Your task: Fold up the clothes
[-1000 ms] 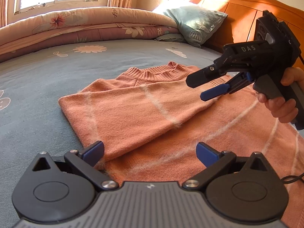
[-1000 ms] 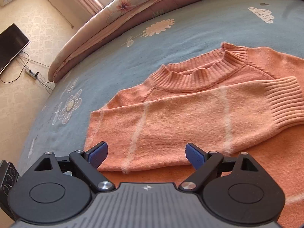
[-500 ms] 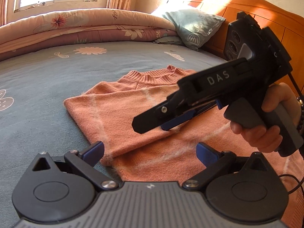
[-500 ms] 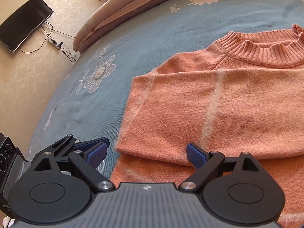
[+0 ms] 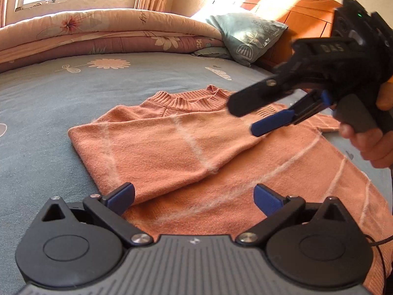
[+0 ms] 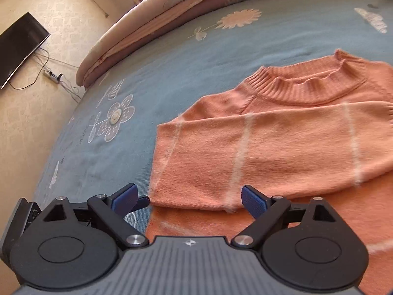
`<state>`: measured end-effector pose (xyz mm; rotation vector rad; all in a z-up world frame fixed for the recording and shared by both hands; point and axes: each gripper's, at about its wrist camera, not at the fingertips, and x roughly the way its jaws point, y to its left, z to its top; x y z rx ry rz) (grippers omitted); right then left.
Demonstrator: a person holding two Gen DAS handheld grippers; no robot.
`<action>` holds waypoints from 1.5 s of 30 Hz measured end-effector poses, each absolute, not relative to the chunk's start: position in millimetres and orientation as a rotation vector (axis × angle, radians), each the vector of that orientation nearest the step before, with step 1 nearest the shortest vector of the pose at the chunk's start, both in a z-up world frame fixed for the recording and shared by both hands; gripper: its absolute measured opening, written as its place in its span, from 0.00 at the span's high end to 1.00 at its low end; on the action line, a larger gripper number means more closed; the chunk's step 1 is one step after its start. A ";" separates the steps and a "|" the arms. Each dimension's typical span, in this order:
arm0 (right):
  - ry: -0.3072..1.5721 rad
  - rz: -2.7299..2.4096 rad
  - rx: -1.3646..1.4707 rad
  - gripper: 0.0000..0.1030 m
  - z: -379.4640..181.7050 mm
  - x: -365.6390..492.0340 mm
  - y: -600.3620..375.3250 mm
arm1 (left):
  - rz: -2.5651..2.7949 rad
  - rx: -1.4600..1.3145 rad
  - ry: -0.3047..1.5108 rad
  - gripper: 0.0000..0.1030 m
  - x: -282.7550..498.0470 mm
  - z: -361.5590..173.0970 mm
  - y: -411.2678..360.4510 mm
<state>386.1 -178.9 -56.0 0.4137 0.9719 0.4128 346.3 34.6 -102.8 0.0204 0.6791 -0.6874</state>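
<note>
- Sweater (image 5: 196,152) — orange knit with thin pale stripes, lying flat on the blue flowered bed sheet (image 5: 61,93), spread ahead of and beneath both tools. Ribbed collar (image 6: 307,86) at the far end from both grippers; hem end passes under the left tool's body.
- One sleeve (image 6: 258,152) is already laid across the chest, its folded edge just ahead of the left gripper's fingers. Cuff end lies toward the right tool, partly behind it in the left view.
- Handling, by judgement: soft, fuzzy, fairly thick knit; light, limp, no stiffness. It should drape and sag when lifted, stretch if pulled from one point, and the folded sleeve may slip off if the body is dragged. Not fragile, though the fluff could snag.
- Where to grip: best on doubled edges — shoulder seam beside the collar and the side edge near the hem — pinching through both layers, one tool at each end.
- Left gripper (image 5: 194,196) — fingers spread wide, holding nothing, hovering low over the sweater's near edge.
- Right gripper (image 6: 189,199) — fingers likewise wide apart and empty, held in a hand (image 5: 368,142) above the cuff side, apart from the cloth.
- Far beyond: rolled quilt (image 5: 98,32), pillow (image 5: 245,36).
</note>
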 end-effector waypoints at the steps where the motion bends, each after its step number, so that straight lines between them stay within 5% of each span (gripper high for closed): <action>1: 0.958 0.384 0.413 0.09 -48.0 375.5 -191.2 | -0.691 0.013 0.676 0.01 345.4 -100.3 33.2; 11: 0.878 0.141 0.505 0.06 -23.2 249.8 -301.5 | -0.705 0.097 0.699 0.01 322.6 -84.3 -5.9; 23: 0.978 0.166 0.627 0.04 -115.4 199.3 -329.8 | -0.653 0.202 0.832 0.01 322.3 -122.3 -52.8; 33: 0.894 -0.015 0.659 0.04 -117.6 106.7 -357.7 | -0.665 0.175 0.834 0.01 323.4 -127.4 -45.6; 45: 0.849 0.041 0.719 0.04 -127.9 139.7 -330.4 | -0.694 0.146 0.823 0.01 325.2 -128.4 -38.3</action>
